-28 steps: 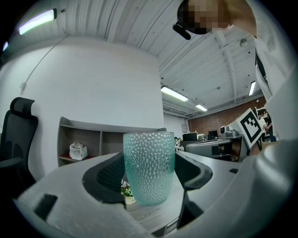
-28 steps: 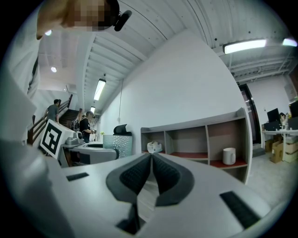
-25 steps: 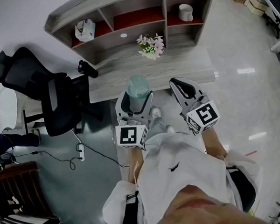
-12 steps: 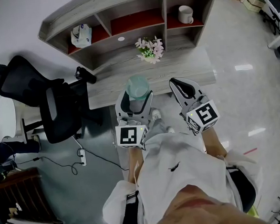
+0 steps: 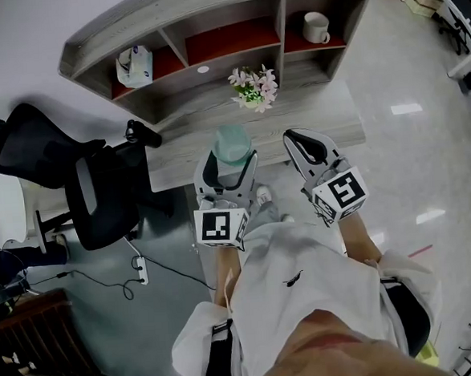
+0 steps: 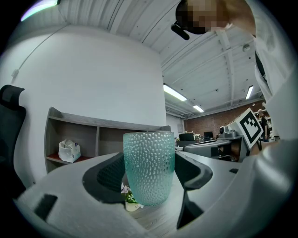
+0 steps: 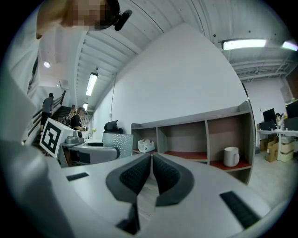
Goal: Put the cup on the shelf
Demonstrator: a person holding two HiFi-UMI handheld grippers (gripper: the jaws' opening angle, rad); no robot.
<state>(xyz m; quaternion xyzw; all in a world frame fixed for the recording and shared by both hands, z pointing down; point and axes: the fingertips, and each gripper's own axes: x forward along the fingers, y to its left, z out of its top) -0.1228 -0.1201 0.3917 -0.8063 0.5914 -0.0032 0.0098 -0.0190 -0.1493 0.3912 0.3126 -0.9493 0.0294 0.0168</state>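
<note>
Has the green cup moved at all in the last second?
Yes, slightly: the cup, held in the left gripper, has come closer to the flower pot on the desk, toward the shelf.

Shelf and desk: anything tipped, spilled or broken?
Nothing stands out. The mug and the white bag sit in the shelf compartments, the flowers stand upright on the desk, and the cup is upright in the left claw.

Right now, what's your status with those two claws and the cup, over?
Left gripper shut on teal dimpled cup, upright. Right gripper shut, empty. Flower pot on desk before shelf; white mug in right compartment.
</note>
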